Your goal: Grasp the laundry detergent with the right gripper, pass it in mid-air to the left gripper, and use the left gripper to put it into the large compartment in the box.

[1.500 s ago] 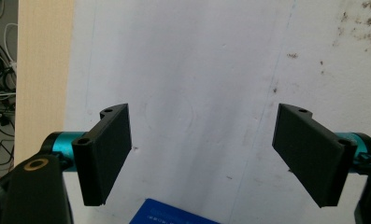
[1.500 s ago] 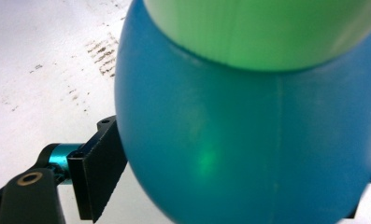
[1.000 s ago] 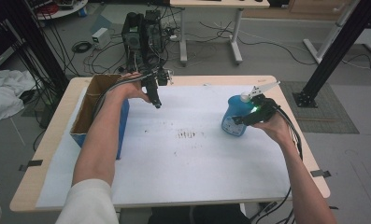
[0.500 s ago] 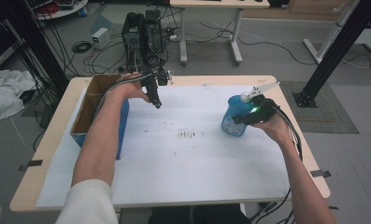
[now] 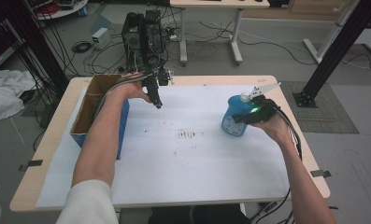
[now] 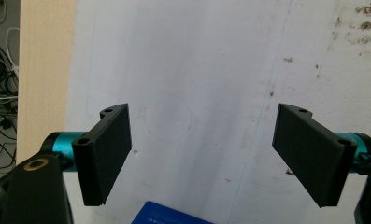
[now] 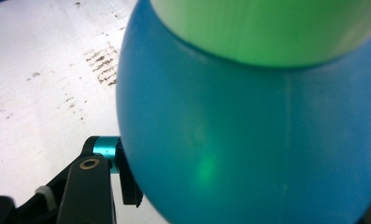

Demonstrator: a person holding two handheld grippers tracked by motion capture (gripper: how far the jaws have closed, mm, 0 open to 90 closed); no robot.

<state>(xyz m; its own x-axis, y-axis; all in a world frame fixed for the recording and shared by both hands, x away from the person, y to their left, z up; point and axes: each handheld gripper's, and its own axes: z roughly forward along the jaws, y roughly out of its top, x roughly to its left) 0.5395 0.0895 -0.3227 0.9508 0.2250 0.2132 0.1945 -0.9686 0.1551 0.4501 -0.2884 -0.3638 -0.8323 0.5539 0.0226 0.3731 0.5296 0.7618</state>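
High view puts the blue bottle [image 5: 236, 116] upright on the white sheet [image 5: 197, 163] covering the counter [image 5: 57, 140], toward its right side, with the right gripper [image 5: 248, 114] reaching in from that edge. Its fingers have just been closing, and the bottle stands between them — in the right gripper view the rounded blue body presses against the one finger [image 7: 127, 179] that can be seen, so the grip looks made or all but made, though the far finger is hidden behind the bottle. The bottle's base appears to rest on the sheet, so I judge the grasp as the step now finishing, with any lift or carry not yet begun.

Over on the far left, the left gripper [image 5: 156, 100] hangs above the sheet beside the open cardboard box [image 5: 87, 109] — its fingers stand wide apart with nothing between them, bare sheet showing in the gap. A patch of dark smudges [image 5: 187, 135] marks the middle of the sheet. What the bottle is meant for cannot be told from here.
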